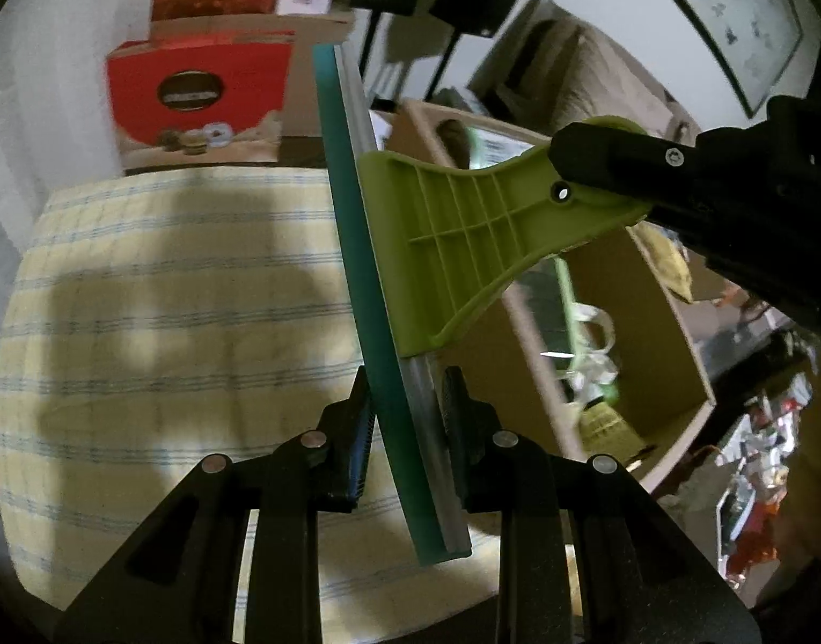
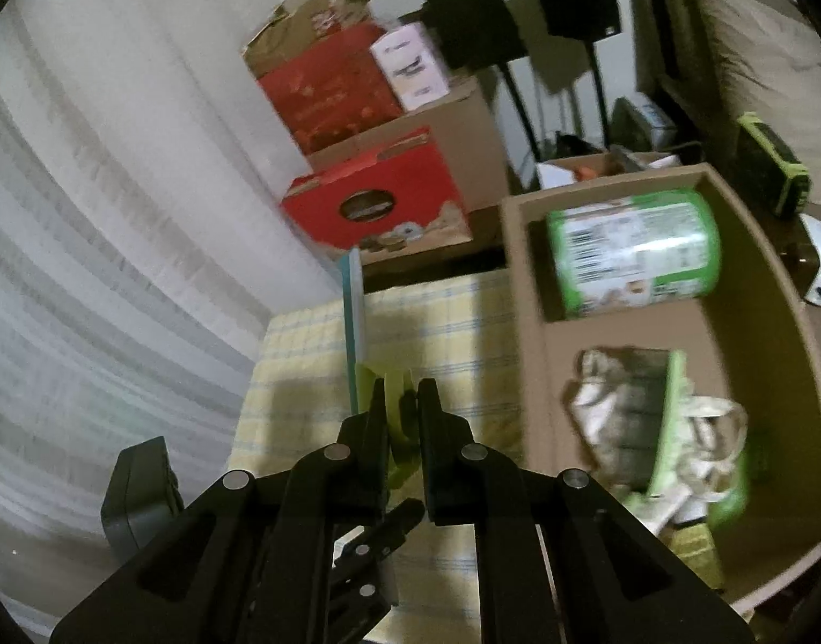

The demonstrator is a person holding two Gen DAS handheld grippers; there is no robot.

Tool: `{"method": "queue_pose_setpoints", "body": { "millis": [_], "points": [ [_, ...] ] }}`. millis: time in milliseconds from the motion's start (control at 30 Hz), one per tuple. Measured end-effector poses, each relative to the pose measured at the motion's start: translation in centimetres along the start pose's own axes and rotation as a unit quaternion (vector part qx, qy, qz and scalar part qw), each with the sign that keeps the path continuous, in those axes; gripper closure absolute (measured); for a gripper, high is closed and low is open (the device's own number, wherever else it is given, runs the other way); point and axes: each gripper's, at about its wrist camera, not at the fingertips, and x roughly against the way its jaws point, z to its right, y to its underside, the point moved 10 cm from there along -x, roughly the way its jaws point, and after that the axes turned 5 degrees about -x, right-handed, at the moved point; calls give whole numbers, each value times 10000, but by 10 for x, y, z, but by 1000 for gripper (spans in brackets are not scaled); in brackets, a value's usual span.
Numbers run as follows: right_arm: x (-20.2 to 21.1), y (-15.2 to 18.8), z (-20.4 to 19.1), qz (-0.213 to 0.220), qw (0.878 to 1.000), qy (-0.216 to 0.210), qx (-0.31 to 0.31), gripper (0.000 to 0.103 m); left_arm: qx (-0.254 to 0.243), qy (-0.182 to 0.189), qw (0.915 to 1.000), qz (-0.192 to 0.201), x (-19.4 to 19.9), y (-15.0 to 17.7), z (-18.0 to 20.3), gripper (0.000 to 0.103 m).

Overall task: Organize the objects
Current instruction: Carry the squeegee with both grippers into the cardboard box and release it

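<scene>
Over checked cloth (image 1: 169, 322), ribbed plastic squeegee (image 1: 453, 236).

1. The checked tablecloth (image 1: 158, 333) lies bare across a wide stretch to the left, giving a gripper open room.
2. At the far edge, stacked red boxes (image 1: 196, 102) block the way.
3. To the right, the cardboard box (image 2: 523, 290) wall stands beside the cloth; its compartments hold a green canister (image 2: 633, 257) and crumpled bags (image 2: 652, 429).
4. The squeegee (image 1: 383, 322), clamped in both grippers, stands across the middle.
</scene>
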Motion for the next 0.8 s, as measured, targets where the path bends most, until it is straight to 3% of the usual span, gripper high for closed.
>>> {"method": "queue_pose_setpoints", "body": {
  "millis": [500, 800],
  "points": [
    [64, -23, 92, 342, 9969, 643, -299, 95, -426, 536, 9972, -297, -41, -13, 105, 80],
    [87, -29, 143, 382, 9925, 1066, -466, 95, -809, 598, 9935, -528, -70, -16, 155, 80]
  ]
}}
